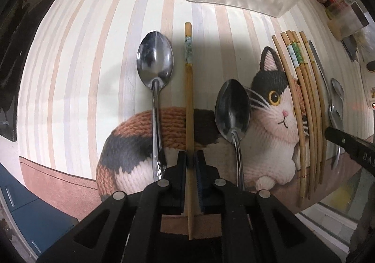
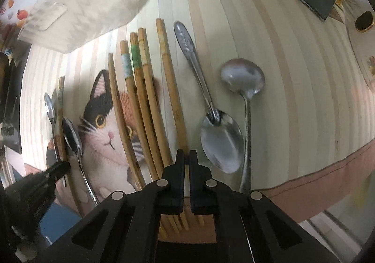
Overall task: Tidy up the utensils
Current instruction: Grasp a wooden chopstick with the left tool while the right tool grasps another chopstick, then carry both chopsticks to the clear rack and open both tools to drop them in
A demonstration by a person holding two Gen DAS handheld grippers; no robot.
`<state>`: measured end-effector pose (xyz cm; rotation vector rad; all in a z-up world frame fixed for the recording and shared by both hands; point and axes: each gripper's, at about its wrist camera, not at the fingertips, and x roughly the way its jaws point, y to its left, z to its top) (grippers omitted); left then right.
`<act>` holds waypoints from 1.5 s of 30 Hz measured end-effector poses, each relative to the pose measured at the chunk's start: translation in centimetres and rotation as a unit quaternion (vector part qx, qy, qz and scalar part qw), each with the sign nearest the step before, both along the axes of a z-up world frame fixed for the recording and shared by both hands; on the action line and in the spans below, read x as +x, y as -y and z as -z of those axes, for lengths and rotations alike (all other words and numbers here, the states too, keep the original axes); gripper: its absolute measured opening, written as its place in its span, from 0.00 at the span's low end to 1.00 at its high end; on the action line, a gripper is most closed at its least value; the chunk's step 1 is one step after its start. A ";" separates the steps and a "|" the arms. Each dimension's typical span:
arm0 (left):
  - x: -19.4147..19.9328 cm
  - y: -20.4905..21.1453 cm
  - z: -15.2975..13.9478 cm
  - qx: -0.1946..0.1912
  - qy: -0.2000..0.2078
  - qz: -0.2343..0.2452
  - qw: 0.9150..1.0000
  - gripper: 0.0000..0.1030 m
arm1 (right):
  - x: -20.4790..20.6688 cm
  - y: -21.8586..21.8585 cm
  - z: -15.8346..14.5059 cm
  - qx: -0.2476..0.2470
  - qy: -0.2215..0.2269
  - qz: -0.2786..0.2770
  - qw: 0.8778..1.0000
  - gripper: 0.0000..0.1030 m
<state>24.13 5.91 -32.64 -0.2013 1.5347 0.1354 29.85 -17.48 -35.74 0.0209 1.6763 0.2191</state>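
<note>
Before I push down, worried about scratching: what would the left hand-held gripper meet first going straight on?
The left hand-held gripper already pinches a chopstick; straight below lies the cat mat, probably very close.

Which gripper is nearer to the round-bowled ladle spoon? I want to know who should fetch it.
Right. The right gripper sits on a chopstick close beside the ladle spoon. The left gripper grips a lone chopstick beyond the whole chopstick bundle.

Striped cat-print tablecloth point(image 1: 82, 75), blue cabinet point(image 1: 25, 206), warm light
</note>
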 end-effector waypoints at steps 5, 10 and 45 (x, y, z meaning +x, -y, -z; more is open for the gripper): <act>1.7 0.6 0.3 0.012 0.002 -0.002 1.000 0.09 | 0.7 -0.8 0.2 -0.024 0.010 -0.011 1.000 0.07; 2.6 1.5 0.8 0.026 0.005 0.000 1.000 0.07 | 0.7 -1.9 0.0 -0.047 0.025 -0.026 0.998 0.06; 7.8 -1.0 -19.3 0.020 0.158 -0.036 0.987 0.04 | 5.0 -2.2 -12.0 0.080 0.049 -0.001 0.996 0.06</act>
